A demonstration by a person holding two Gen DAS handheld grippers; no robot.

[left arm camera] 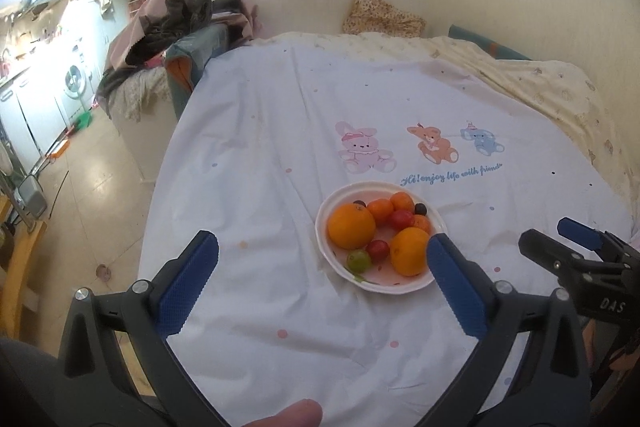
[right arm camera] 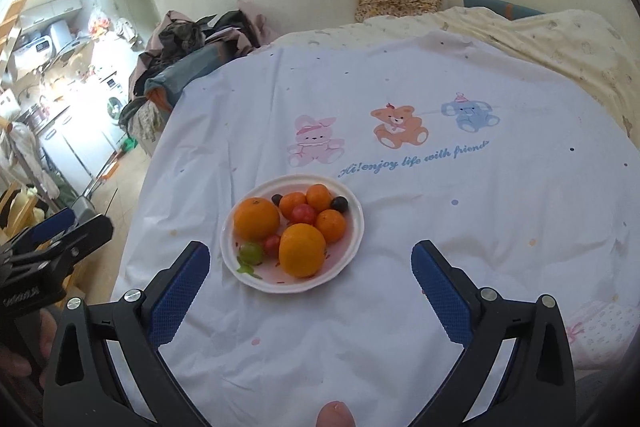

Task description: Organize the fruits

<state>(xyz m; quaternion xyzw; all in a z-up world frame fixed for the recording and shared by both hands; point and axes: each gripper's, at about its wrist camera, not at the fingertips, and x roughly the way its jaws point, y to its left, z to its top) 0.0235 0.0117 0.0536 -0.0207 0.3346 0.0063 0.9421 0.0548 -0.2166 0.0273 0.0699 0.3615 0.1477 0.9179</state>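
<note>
A white plate (left arm camera: 434,215) (right arm camera: 356,239) sits on a white sheet. It holds two large oranges (left arm camera: 351,227) (right arm camera: 302,249), three small tangerines (right arm camera: 331,225), red cherry tomatoes (left arm camera: 378,250) (right arm camera: 303,213), a green fruit (left arm camera: 359,260) (right arm camera: 251,252) and dark grapes (right arm camera: 340,203). My left gripper (left arm camera: 322,253) is open and empty, its right finger beside the plate's right rim. My right gripper (right arm camera: 310,261) is open and empty, just in front of the plate. The right gripper also shows in the left wrist view (left arm camera: 576,239), and the left gripper in the right wrist view (right arm camera: 70,227).
The sheet (left arm camera: 280,131) (right arm camera: 480,227) has printed cartoon animals (right arm camera: 394,129) and covers a bed. A cream quilt (left arm camera: 540,83) lies at the back right. Piled clothes (left arm camera: 180,15) lie at the far left. A tiled floor and kitchen (left arm camera: 60,87) lie to the left.
</note>
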